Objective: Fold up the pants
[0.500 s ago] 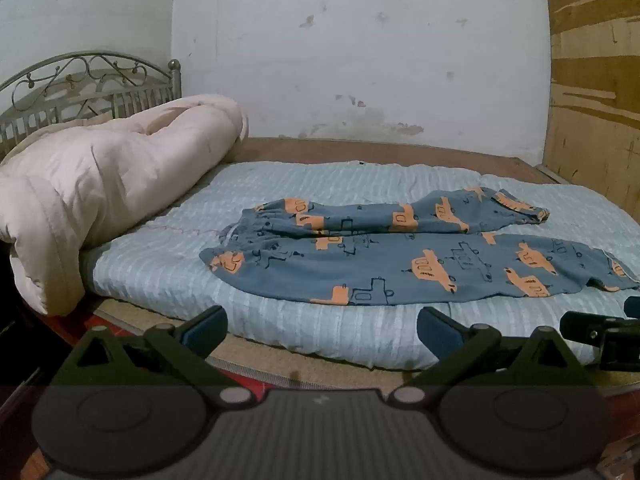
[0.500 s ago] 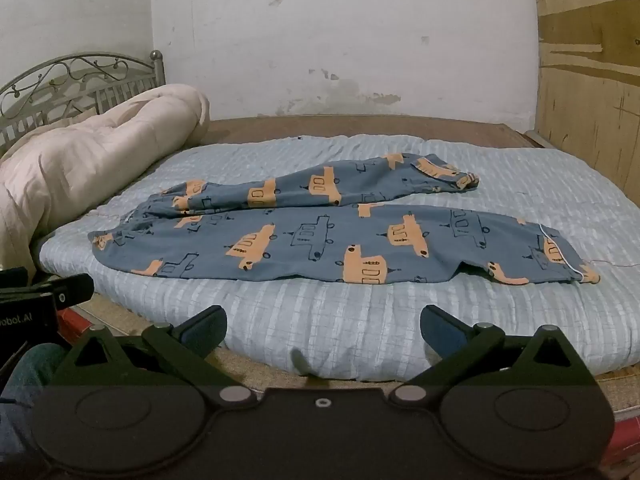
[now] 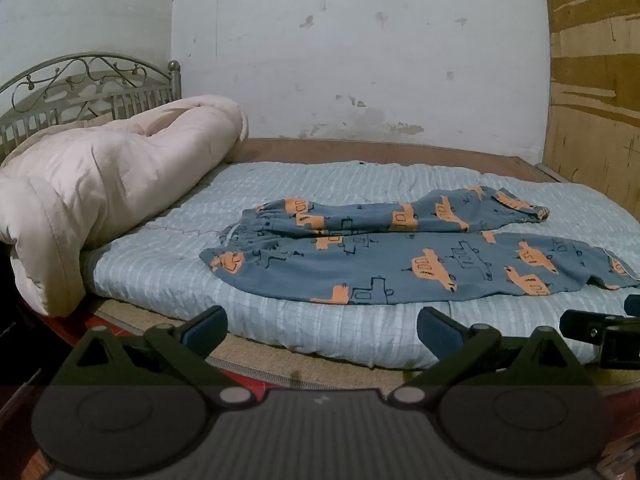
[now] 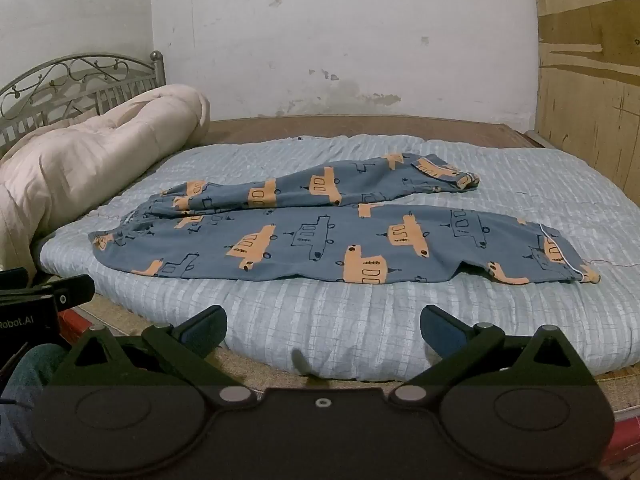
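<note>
The bed [image 4: 320,320] carries a pale blue quilt; on it the pants [image 4: 320,240] lie spread flat, legs rightward, and a rolled pink duvet [image 4: 80,168] rests along its left end.

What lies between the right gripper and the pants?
In the right wrist view, only bare striped mattress pad separates the open right gripper from the pants.

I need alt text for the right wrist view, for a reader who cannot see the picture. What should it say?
Blue pants with orange vehicle prints lie spread out, unfolded, on a pale blue striped mattress, waistband to the left and legs to the right. The open right gripper hovers at the near bed edge, holding nothing. A rolled pink comforter lies at left by a metal headboard.
</note>
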Demonstrator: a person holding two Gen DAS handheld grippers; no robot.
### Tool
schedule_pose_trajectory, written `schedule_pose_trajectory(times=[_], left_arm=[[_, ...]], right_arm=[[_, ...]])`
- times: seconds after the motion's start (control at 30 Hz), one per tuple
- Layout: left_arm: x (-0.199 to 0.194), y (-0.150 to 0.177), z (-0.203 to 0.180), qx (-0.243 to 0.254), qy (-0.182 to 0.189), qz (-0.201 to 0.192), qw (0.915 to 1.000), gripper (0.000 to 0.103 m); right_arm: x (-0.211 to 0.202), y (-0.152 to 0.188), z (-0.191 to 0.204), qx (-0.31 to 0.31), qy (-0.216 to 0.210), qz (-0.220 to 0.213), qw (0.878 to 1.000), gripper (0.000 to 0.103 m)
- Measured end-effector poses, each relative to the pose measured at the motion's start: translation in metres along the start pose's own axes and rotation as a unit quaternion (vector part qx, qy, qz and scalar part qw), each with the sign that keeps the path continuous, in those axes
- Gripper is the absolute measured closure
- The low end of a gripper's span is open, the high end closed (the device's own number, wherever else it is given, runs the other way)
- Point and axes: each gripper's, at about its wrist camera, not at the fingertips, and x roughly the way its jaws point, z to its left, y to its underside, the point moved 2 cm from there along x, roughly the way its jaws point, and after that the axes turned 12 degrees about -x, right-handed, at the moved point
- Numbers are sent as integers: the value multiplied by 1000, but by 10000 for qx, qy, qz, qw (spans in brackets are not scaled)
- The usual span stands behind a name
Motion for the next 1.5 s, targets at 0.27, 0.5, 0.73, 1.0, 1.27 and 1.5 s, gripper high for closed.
schedule_pose_trajectory(times=[0.27,0.5,0.73,1.0,1.27,1.5], left_arm=[[0,0,0,4,-4,-6,10000,1],[0,0,0,8,-3,-3,10000,1],[0,0,0,12,-12,-5,10000,1],[-3,0,-2,23,-21,-3,10000,1],[-3,0,-2,27,-16,-9,10000,1],[-3,1,-1,36,-20,-11,10000,1]], right_arm=[[0,0,0,2,-2,2,10000,1],[0,0,0,0,-4,1,10000,1],[0,0,0,-1,-3,3,10000,1],[0,0,0,1,-2,1,10000,1],[0,0,0,1,-4,-1,10000,1],[0,0,0,-1,-4,-1,10000,1]])
